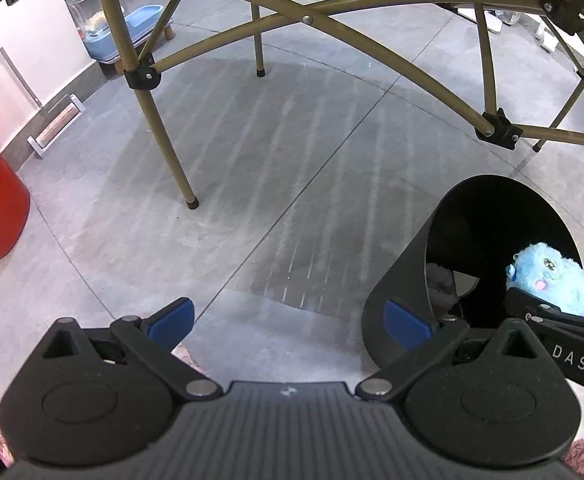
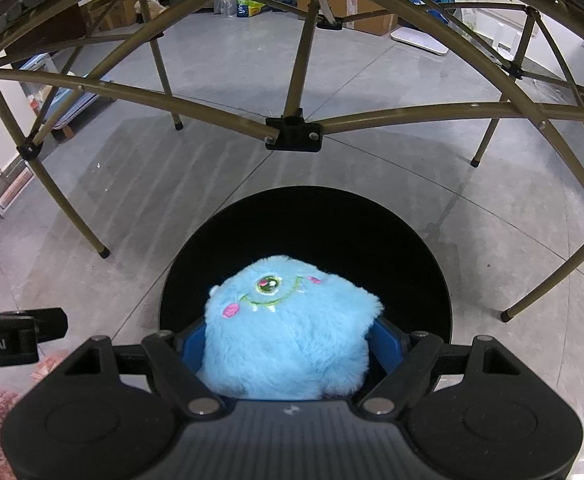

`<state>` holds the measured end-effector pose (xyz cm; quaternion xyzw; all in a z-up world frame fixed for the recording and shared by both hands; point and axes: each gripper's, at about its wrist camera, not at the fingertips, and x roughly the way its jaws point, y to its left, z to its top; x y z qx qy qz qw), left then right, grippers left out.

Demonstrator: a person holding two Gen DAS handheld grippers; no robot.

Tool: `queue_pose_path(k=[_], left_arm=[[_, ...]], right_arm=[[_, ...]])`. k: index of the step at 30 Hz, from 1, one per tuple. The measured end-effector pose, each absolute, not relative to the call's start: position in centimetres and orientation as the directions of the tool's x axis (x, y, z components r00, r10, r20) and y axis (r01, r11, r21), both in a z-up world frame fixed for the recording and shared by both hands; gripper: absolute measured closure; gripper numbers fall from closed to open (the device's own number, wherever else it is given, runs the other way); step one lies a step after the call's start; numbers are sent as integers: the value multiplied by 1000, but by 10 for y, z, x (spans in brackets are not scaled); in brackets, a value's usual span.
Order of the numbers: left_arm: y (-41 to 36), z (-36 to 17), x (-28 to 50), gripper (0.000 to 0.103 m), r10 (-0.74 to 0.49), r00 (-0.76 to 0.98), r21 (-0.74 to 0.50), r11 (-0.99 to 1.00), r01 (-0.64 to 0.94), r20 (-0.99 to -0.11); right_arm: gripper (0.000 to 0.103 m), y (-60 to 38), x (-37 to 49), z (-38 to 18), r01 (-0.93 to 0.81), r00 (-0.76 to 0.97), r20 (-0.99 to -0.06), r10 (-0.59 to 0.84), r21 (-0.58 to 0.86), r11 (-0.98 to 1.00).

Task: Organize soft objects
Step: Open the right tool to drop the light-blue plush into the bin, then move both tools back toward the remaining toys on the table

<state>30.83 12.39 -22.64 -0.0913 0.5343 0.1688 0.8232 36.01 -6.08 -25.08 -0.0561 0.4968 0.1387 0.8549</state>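
Plush in blue fur, a one-eyed toy [image 2: 287, 328], sits low in the centre of the right wrist view, squeezed between the closed jaws of our right gripper [image 2: 289, 344] just above the mouth of a black bin [image 2: 432, 264]. Our left gripper [image 1: 287, 320] hangs with jaws wide apart and empty over bare floor, its right finger beside the bin's wall at lower right. To drop the toy well, we should carry it past the near rim, centre it over the dark opening, then part the jaws and keep the left gripper out of its path.
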Motion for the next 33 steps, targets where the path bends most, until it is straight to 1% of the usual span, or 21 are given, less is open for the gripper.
queue_pose_path(k=[4,6,12,25,33], left_arm=[[123,-227,309,0,183,368,34,926,-376,-911],[124,-227,309,0,182,371,33,927,-375,-911],[121,-227,309,0,180,373,33,930,-367,-910],[116,-225,309,0,173,378,28,932,-360,-909],[117,-219,306,0,168,399,14,933,-360,-901]], right_arm=[[21,-63,360,-249,-291,467,-863,192,55,955],[14,-64,361,-249,-282,466,-865,187,56,958],[5,-69,364,-249,-253,471,-866,168,49,966],[3,-68,363,-247,-256,472,-864,175,56,965],[2,-68,360,-236,-265,500,-845,189,59,963]])
